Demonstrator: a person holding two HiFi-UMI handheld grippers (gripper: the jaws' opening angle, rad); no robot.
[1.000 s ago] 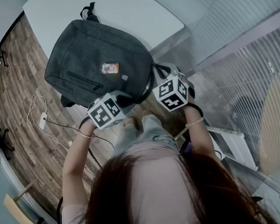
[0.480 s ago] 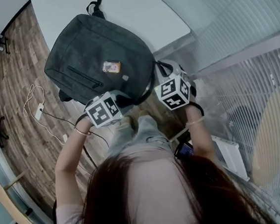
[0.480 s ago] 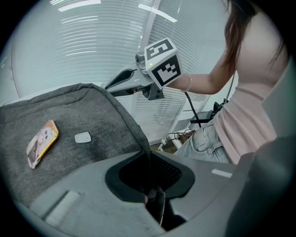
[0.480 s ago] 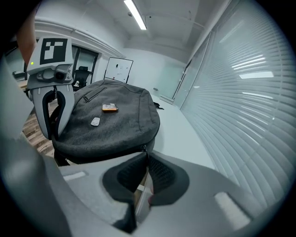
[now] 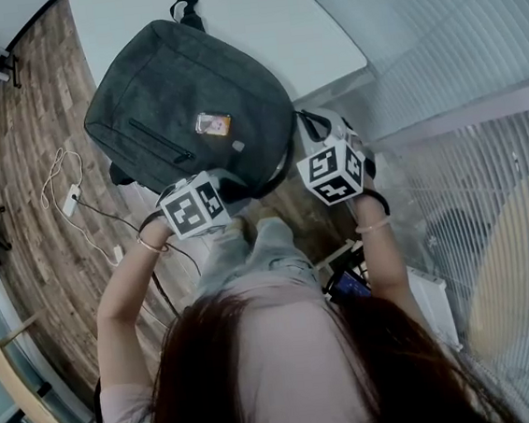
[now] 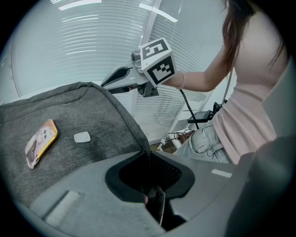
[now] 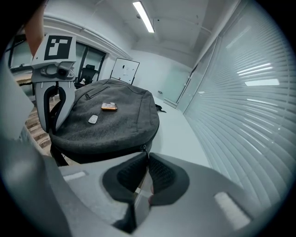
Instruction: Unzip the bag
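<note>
A dark grey backpack (image 5: pixel 187 101) lies flat on the white table (image 5: pixel 264 27), its near end hanging over the table's edge. An orange tag (image 5: pixel 210 124) sits on its top face. My left gripper (image 5: pixel 232 185) is at the bag's near edge. In the left gripper view its jaws (image 6: pixel 149 157) are shut on the bag's (image 6: pixel 69 134) seam edge. My right gripper (image 5: pixel 297 142) is at the near right corner. In the right gripper view its jaws (image 7: pixel 147 155) are closed together right at the zipper pull (image 7: pixel 143 148) on the bag's (image 7: pixel 111 120) side.
A wall of blinds (image 5: pixel 474 62) runs along the right, close to the table. A power strip with cables (image 5: pixel 70 193) lies on the wooden floor at the left. My legs (image 5: pixel 250 254) stand just below the bag's overhang. A phone (image 5: pixel 352 286) shows by my right elbow.
My right gripper has shifted a little to the right at the bag's corner. The left gripper and the bag have stayed where they were.
</note>
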